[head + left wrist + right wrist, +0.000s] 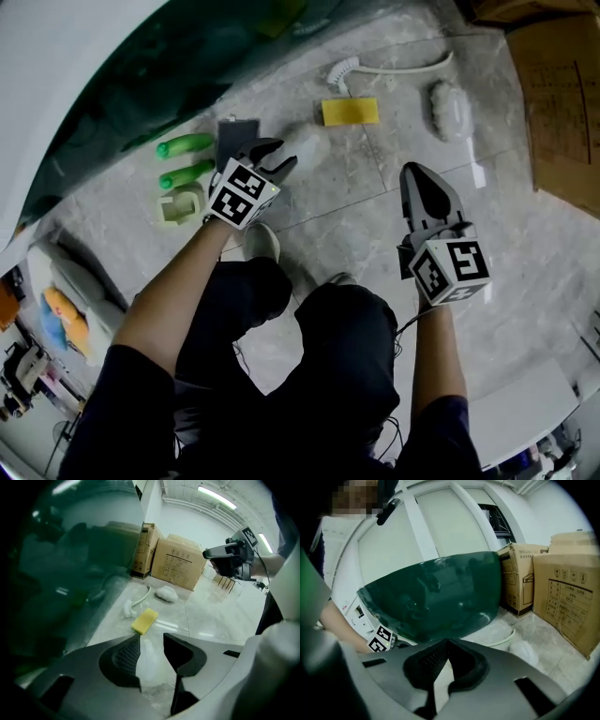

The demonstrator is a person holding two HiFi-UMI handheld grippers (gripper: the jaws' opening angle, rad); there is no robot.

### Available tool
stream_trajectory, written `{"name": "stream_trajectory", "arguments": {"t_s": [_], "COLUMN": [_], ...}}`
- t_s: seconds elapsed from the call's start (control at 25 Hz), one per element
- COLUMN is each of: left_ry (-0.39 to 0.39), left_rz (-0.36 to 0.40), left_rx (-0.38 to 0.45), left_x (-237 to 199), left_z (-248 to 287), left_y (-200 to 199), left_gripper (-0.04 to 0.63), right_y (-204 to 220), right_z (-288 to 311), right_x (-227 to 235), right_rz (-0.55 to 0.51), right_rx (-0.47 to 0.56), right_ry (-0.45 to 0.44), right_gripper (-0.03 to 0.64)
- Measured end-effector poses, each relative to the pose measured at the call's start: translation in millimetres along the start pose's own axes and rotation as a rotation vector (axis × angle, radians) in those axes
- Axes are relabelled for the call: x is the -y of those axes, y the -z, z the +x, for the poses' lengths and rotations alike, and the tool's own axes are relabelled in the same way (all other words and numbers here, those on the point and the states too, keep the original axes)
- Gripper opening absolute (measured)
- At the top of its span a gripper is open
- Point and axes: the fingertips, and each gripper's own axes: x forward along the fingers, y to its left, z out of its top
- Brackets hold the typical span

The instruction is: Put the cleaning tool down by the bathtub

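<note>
Cleaning tool (147, 663), whitish, maybe scrubber, on floor (356, 216) between parted left tongs (284, 155); right tongs (446, 641) closed, empty.

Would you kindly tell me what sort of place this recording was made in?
Probably a bathroom mock-up in a store or workroom: a dark green bathtub stands on a marble-tiled floor, a yellow sponge and a brush lie beside it, and cardboard boxes are stacked nearby.

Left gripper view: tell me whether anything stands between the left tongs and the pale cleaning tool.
Nothing visible does. The pale cleaning tool lies on the floor right between the open left tongs, near the bathtub. The yellow sponge lies farther on, beyond the tool, not in the way.
</note>
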Motion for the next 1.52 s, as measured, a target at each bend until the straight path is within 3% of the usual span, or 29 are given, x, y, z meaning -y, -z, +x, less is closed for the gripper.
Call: {"name": "stream_trajectory", "arguments": {"t_s": [0.24, 0.56, 0.92, 1.2, 1.52], "left_ry": [-0.016, -0.027, -0.078, -0.101, -0.146], "left_rz": [0.018, 0.027, 0.044, 0.055, 0.049], "left_rx": [0.039, 0.122, 0.316, 0.414, 0.509], "left_x": [8, 50, 94, 136, 183], "left_z": [-88, -226, -381, -483, -585], "left_y": [-61, -165, -291, -345, -390], "left_gripper": [0.172, 0.172, 0.172, 0.172, 0.172], "right_y": [-65, -191, -317, -386, -437], "right_z": [-54, -141, -233, -303, -372], "right_x": [-34, -93, -142, -183, -237], "right_rz": [-0.004, -0.035, -0.086, -0.109, -0.156], "right_rx": [-0.03, -0.002, 0.083, 0.156, 0.228], "right_ry": [-0.002, -0.019, -0.014, -0.01, -0.042], "right_gripper": [0.008, 0.009, 0.009, 0.011, 0.011]}}
